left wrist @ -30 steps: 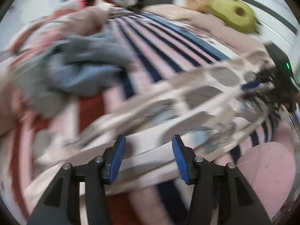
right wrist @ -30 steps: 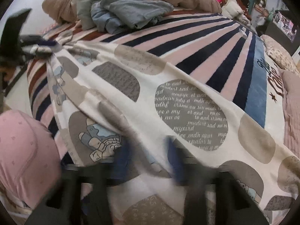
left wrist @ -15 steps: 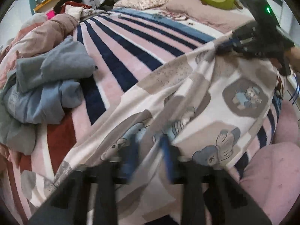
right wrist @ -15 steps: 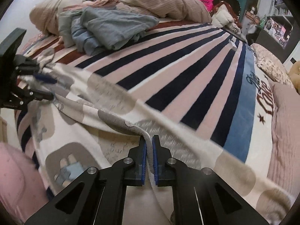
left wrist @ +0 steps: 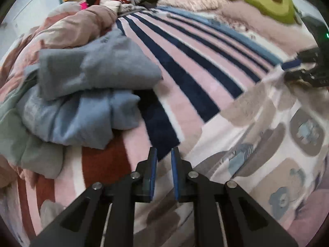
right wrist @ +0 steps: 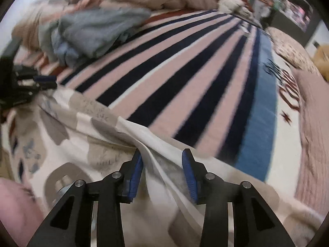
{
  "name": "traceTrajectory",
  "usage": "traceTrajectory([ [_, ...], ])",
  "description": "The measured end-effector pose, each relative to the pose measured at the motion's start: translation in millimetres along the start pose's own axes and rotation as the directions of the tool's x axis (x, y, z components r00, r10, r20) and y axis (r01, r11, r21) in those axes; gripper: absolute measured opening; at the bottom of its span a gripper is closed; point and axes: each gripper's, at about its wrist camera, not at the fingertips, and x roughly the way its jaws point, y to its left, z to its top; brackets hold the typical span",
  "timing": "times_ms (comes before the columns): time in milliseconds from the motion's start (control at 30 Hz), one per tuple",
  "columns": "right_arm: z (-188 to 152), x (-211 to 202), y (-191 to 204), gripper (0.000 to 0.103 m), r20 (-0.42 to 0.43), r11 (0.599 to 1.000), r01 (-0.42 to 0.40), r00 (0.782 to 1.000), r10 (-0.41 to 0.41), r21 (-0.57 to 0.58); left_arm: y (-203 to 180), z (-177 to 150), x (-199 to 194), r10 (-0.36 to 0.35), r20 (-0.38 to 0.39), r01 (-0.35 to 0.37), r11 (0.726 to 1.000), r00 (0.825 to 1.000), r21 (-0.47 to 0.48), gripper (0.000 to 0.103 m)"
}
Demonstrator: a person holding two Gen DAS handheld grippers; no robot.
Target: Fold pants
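The pants (left wrist: 267, 144) are cream with grey patches and blue bear prints, and lie on the striped blanket (left wrist: 185, 61). In the left wrist view my left gripper (left wrist: 163, 154) has its blue pads a narrow gap apart, with a thin strip of pants fabric showing between them. In the right wrist view my right gripper (right wrist: 162, 160) is open, its pads on either side of a raised fold of the pants (right wrist: 102, 140). Each gripper shows at the edge of the other's view: the right gripper (left wrist: 298, 65) and the left gripper (right wrist: 37, 82).
A heap of blue and grey clothes (left wrist: 82, 94) lies left of the pants, with a pink-beige quilt (left wrist: 72, 30) behind. Pillows and a green avocado plush (left wrist: 269, 2) sit at the bed's head. A pink cushion (right wrist: 14, 205) is near the bed edge.
The right gripper, shut on the pants fold half a second ago, has opened. The left gripper has closed from wide open to a narrow gap. The pants have been folded over toward the near edge.
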Motion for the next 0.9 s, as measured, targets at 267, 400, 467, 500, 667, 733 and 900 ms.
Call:
traceTrajectory([
  [267, -74, -80, -52, 0.049, -0.065, 0.985, 0.162, 0.985, -0.158, 0.059, -32, -15, -41, -0.117, 0.049, 0.116, 0.993, 0.992, 0.023, 0.043],
  [400, -115, -82, -58, 0.054, -0.112, 0.983, 0.182, 0.978, -0.177, 0.031, -63, -25, -28, -0.116, 0.014, 0.115, 0.992, 0.993, 0.053, 0.045],
  [467, -126, -75, -60, 0.054, -0.135, 0.971, 0.239, 0.962, -0.238, -0.012, -74, -26, -16, -0.044, -0.003, 0.044, 0.995, 0.999, 0.084, 0.046],
  [500, -131, -71, -60, 0.054, -0.145, 0.961, 0.273, 0.95, -0.276, -0.04, -78, -27, -12, -0.013, -0.003, 0.013, 0.995, 1.0, 0.099, 0.046],
  [667, -137, -72, -66, 0.011, -0.083, 0.899, 0.428, 0.896, -0.435, -0.09, -75, -16, -6, 0.052, 0.011, -0.053, 0.996, 0.999, 0.071, 0.04],
  [733, -131, -76, -75, 0.003, -0.066, 0.912, 0.408, 0.91, -0.41, -0.041, -72, -9, -2, 0.088, 0.007, -0.088, 0.993, 0.996, 0.073, 0.013],
  [900, -104, -77, -97, 0.003, -0.024, 0.905, 0.425, 0.905, -0.425, -0.008, -63, 3, 12, 0.11, 0.0, -0.109, 0.992, 0.994, 0.068, 0.006],
])
